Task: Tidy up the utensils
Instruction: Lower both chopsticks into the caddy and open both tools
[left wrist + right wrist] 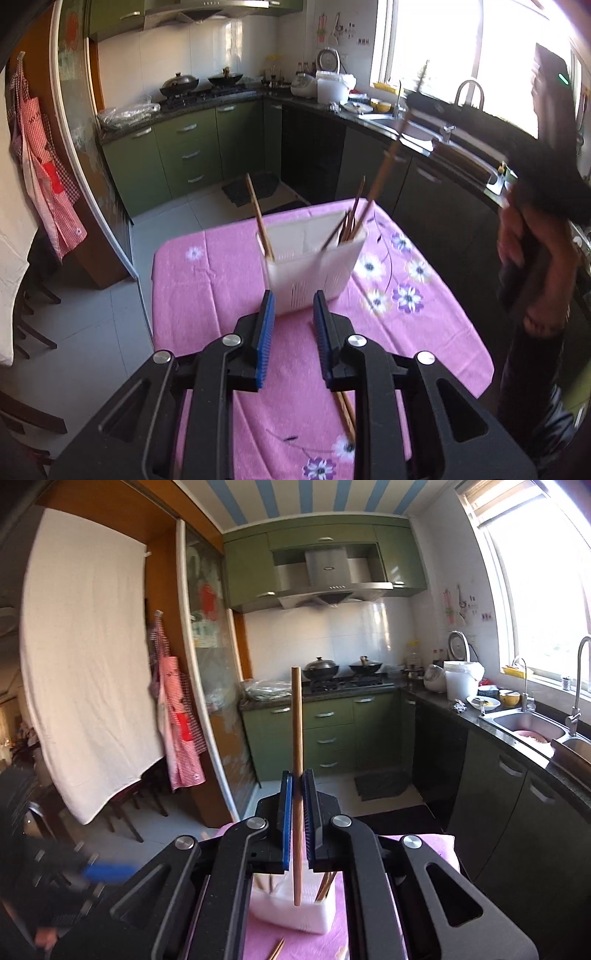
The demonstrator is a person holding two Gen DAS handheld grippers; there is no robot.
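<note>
Wooden chopsticks [352, 218] partly fill white slotted plastic holder [310, 273]; right gripper [297, 794] pinches one, left gripper [293, 306] spread, strays at 6 o'clock.

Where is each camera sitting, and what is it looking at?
Left wrist: sits on the open left gripper, looks down over the pink tablecloth at the white utensil holder; the person's right hand shows.
Right wrist: sits on the right gripper, shut on a chopstick, facing the stove above the holder.
Both views share the holder, tablecloth, green cabinets and sink.
</note>
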